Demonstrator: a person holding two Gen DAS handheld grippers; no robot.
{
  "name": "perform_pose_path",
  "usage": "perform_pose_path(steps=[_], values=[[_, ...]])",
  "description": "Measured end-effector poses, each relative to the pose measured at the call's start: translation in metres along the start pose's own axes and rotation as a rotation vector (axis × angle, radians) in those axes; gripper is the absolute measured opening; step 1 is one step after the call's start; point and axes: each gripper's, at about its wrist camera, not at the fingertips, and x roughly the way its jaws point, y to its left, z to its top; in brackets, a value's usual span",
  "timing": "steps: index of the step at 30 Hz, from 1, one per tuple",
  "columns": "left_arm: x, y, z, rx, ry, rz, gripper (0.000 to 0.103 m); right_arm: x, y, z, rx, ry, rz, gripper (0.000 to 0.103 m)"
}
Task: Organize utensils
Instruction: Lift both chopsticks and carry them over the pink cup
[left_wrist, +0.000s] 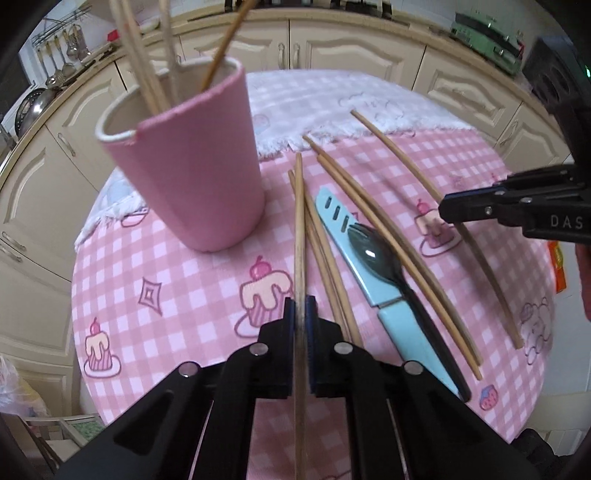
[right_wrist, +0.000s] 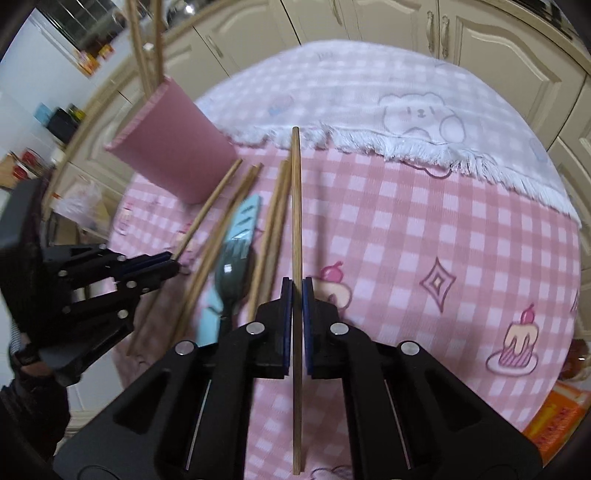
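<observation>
Round desk under a pink checked cloth with cupcake prints, white fringed towel laid over its 12 o'clock side. Cream panelled cabinets wrap around from 9 to 3 o'clock. Ladles hang on a rack at 10 o'clock. Soft, even light.

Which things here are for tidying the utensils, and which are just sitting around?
For the job:
- pink cup
- chopsticks on the table
- chopstick in left gripper
- chopstick in right gripper
- blue knife
- dark spoon

Just lying about:
- white towel
- checked tablecloth
- cabinets
</observation>
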Motion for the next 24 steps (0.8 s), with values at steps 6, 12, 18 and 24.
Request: perform_pose_path(steps=[6,12,18,24], values=[[-0.041,-0.004,-0.017,-0.003,-0.152,-0.039,0.005,-0.042,0.006,-0.017,0.003,-0.166,0.089,0.005],[-0.082,-0.003,-0.023,-0.027,-0.318,-0.043,0.005,-0.073,0.021,-0.03,-0.011,-0.314,0.128,0.005],[-0.123,0.007,-0.02,-0.08,-0.5,-0.033,0.005,-0.103,0.043,-0.025,-0.042,-0.49,0.155,0.005],[-0.169,0.039,-0.001,-0.189,-0.7,-0.016,0.005,-0.12,0.076,0.006,-0.095,-0.61,0.153,0.005]])
